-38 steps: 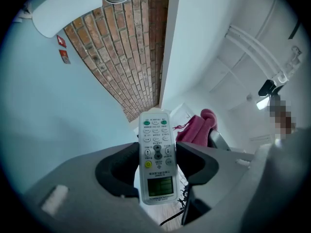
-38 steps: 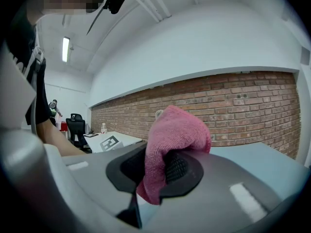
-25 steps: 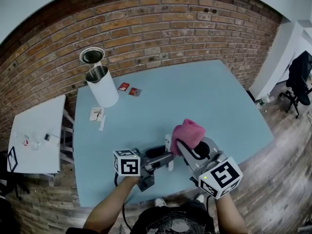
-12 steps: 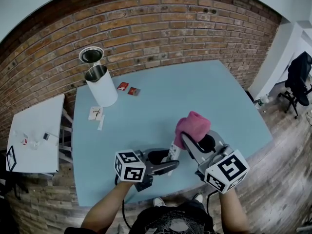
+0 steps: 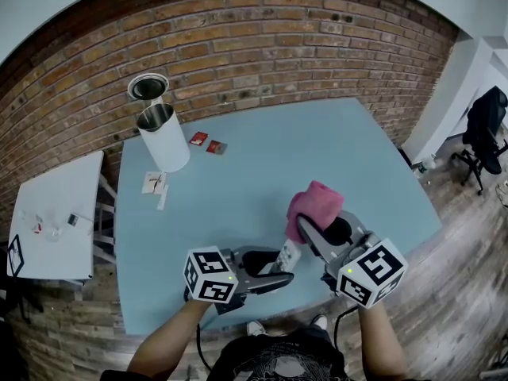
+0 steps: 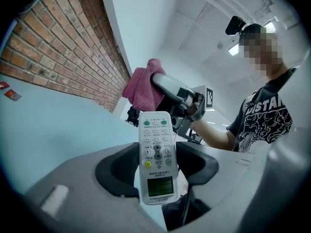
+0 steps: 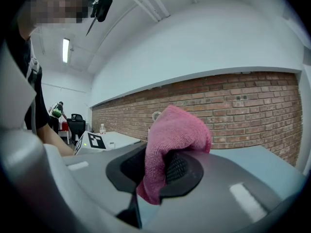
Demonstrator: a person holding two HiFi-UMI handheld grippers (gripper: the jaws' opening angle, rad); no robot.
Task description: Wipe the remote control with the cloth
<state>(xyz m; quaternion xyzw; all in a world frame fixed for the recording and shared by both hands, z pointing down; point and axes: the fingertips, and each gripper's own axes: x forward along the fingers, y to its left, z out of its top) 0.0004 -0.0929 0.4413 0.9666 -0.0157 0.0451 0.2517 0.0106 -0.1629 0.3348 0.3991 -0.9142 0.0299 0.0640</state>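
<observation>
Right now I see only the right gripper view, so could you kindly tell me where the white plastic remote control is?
Observer: The white rectangular remote control is clamped between the jaws of the left hand-held gripper, with its buttons facing that gripper's camera.
Operator: Thank you. Has wiping contact been made?
Observer: The head view shows the pink terry cloth, held in the right hand-held gripper, right beside the remote's far end. I cannot tell whether they touch.
</observation>
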